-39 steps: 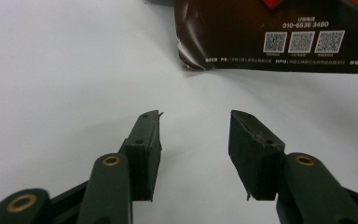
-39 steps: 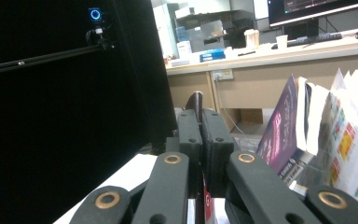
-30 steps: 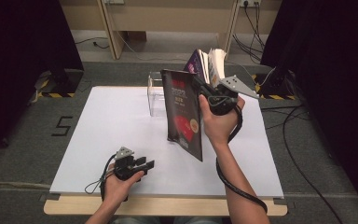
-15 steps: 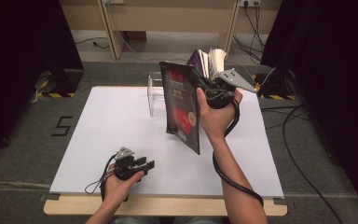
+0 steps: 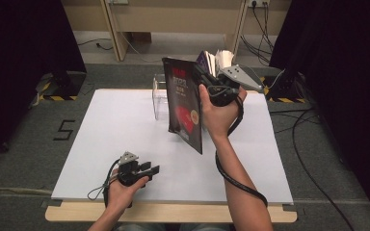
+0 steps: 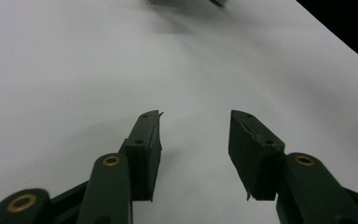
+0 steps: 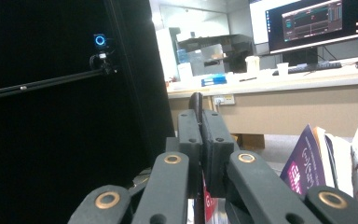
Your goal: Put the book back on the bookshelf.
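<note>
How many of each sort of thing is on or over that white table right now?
Handheld tongs: 2, left tongs and right tongs
Dark magazine held in the right tongs: 1
Clear holder: 1
Standing booklets, a bunch, count unclear
Total: 4, plus booklets

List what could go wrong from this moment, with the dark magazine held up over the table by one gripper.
1. The right gripper is shut on just the top edge of the magazine, which hangs tilted above the table; it could slip or tear.
2. Its lower corner swings close to the clear rack and might knock it.
3. The left gripper rests open near the front edge, too far off to steady anything.
</note>
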Tool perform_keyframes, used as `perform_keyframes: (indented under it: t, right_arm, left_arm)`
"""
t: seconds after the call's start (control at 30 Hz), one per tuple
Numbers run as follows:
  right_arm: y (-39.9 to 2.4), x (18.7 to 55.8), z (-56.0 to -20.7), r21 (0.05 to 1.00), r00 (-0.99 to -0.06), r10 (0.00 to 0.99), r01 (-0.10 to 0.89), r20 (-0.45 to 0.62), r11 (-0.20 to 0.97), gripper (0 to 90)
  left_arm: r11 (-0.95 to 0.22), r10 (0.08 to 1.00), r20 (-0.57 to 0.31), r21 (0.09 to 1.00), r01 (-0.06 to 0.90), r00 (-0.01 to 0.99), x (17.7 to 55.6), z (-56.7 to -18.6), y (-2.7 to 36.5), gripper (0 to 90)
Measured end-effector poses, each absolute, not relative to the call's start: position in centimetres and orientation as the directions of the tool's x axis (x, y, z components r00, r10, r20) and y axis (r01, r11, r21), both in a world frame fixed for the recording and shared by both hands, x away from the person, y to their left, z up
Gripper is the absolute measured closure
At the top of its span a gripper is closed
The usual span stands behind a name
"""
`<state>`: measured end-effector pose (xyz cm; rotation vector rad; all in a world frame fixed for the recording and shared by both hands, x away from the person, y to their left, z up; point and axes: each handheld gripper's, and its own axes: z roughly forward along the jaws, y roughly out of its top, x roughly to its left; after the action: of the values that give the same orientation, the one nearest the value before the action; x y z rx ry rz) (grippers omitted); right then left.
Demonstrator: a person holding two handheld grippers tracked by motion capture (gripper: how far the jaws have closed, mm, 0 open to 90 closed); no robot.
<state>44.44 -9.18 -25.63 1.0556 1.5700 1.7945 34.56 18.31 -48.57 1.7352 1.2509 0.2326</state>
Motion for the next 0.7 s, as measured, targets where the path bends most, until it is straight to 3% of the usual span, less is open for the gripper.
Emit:
perform_keyframes:
  t: [0.7]
  right_arm:
    - [-8.1, 45.9, -24.9, 0.977, -0.549, 0.809, 0.094, 0.211, -0.191, 88.1]
  left_arm:
    - [-0.026, 0.815, -0.353, 0.770, 0.637, 0.459, 34.6, -48.6, 18.5, 53.6]
